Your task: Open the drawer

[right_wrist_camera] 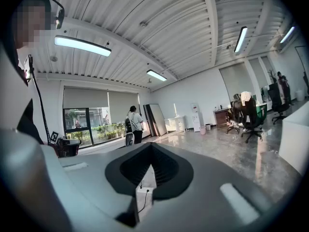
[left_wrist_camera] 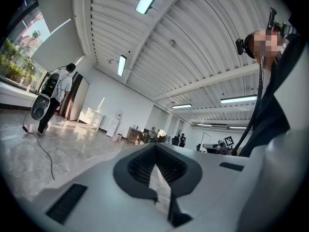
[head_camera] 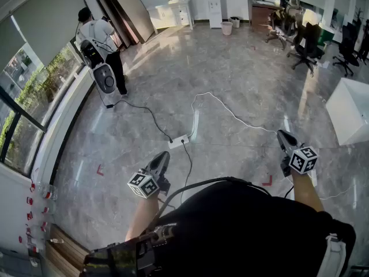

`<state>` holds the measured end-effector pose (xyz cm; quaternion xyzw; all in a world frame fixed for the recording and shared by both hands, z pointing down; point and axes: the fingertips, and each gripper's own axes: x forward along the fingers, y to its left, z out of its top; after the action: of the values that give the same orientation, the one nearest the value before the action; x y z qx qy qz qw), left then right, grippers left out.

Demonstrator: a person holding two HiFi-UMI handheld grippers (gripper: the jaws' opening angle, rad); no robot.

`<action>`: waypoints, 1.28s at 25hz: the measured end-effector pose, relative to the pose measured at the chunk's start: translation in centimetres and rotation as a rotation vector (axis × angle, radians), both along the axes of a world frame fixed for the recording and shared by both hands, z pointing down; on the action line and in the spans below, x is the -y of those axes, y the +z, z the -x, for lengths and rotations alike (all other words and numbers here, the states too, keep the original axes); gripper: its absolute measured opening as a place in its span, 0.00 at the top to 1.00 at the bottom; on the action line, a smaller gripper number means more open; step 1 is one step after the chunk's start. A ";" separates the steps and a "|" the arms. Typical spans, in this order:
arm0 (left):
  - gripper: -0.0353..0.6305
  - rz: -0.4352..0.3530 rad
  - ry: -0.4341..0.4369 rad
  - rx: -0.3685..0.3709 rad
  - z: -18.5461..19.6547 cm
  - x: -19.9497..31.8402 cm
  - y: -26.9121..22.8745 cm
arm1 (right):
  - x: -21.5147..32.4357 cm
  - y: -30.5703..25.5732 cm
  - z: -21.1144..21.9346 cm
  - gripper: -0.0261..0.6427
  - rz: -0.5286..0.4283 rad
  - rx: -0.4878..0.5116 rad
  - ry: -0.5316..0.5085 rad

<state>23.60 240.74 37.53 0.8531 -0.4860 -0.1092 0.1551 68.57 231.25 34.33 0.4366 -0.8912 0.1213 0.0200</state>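
Drawer work has not begun: no drawer front or handle can be made out in any view. The likeliest candidates, as a judgement only, are the low white cabinet (head_camera: 173,13) against the far wall, well away, and the white box-like unit (head_camera: 351,111) at the right edge, nearer the right gripper (head_camera: 282,135). Which of them holds the drawer cannot be told.

The wearer stands on the glossy grey stone-pattern floor (head_camera: 242,79) with the left gripper (head_camera: 163,156) and the right one held roughly level, aimed out across the open office. In each gripper view the dark jaws meet at their tips, pinched together on nothing.

The hazards lie underfoot. A white power strip (head_camera: 178,141) sits on the floor just ahead, between the two grippers. A black cable (head_camera: 144,111) runs from it toward a person in a white shirt (head_camera: 99,36) by the windows, and a thin white cable (head_camera: 230,113) loops off to the right. Walking to either piece of furniture probably means crossing these lines, and a caught foot could cause a stumble or yank a plug. Reaching a handle with the jaws closed like this would only knock it, so they must part first. Heading for the wrong unit would waste the approach.
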 end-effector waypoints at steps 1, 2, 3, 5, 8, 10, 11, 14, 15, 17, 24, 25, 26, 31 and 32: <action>0.95 0.000 0.000 -0.002 0.2 0.0 0.0 | 0.0 0.0 0.3 0.96 -0.001 0.000 -0.002; 0.95 0.000 0.000 -0.003 0.4 -0.1 -0.1 | -0.1 0.0 0.5 0.96 -0.002 0.000 -0.004; 0.95 0.000 0.000 -0.004 0.6 0.0 -0.1 | 0.0 -0.1 0.7 0.96 -0.003 0.001 -0.005; 0.95 0.002 -0.001 -0.003 0.7 0.2 -0.2 | 0.1 -0.2 0.7 0.96 -0.004 0.002 -0.005; 0.95 0.003 -0.003 0.001 0.7 0.8 -0.2 | 0.6 0.0 0.3 0.96 -0.002 0.004 0.002; 0.95 0.002 0.000 0.004 0.6 1.0 -0.2 | 0.8 0.1 0.1 0.96 0.000 0.007 0.005; 0.95 0.002 0.001 0.005 0.5 1.1 -0.2 | 0.8 0.2 0.0 0.96 0.001 0.008 0.006; 0.95 0.008 0.002 0.008 0.1 1.5 -0.4 | 1.0 0.3 -0.2 0.96 0.003 0.010 0.006; 0.95 0.007 0.004 0.008 -0.1 1.6 -0.4 | 1.1 0.2 -0.3 0.96 0.004 0.010 0.005; 0.95 0.006 0.009 0.010 -0.4 1.9 -0.4 | 1.3 0.3 -0.5 0.96 0.008 0.012 0.005; 0.95 0.030 0.023 0.000 -2.3 3.0 0.5 | 2.1 0.7 -2.0 0.96 0.026 0.040 0.001; 0.95 0.037 0.025 0.002 -2.7 3.2 0.6 | 2.2 0.8 -2.3 0.96 0.030 0.041 0.001; 0.95 0.045 0.028 0.004 -3.2 3.5 0.8 | 2.3 0.9 -2.8 0.96 0.035 0.042 0.002; 0.95 0.080 0.046 0.006 -6.5 4.4 1.8 | 2.5 1.2 -6.5 0.96 0.052 0.056 0.024; 0.95 0.085 0.048 0.006 -7.3 4.6 1.9 | 2.5 1.3 -7.5 0.96 0.055 0.059 0.030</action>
<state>30.92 236.15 39.38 0.8574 -0.4702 -0.0821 0.1924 76.11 228.74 35.61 0.4455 -0.8811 0.1588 0.0036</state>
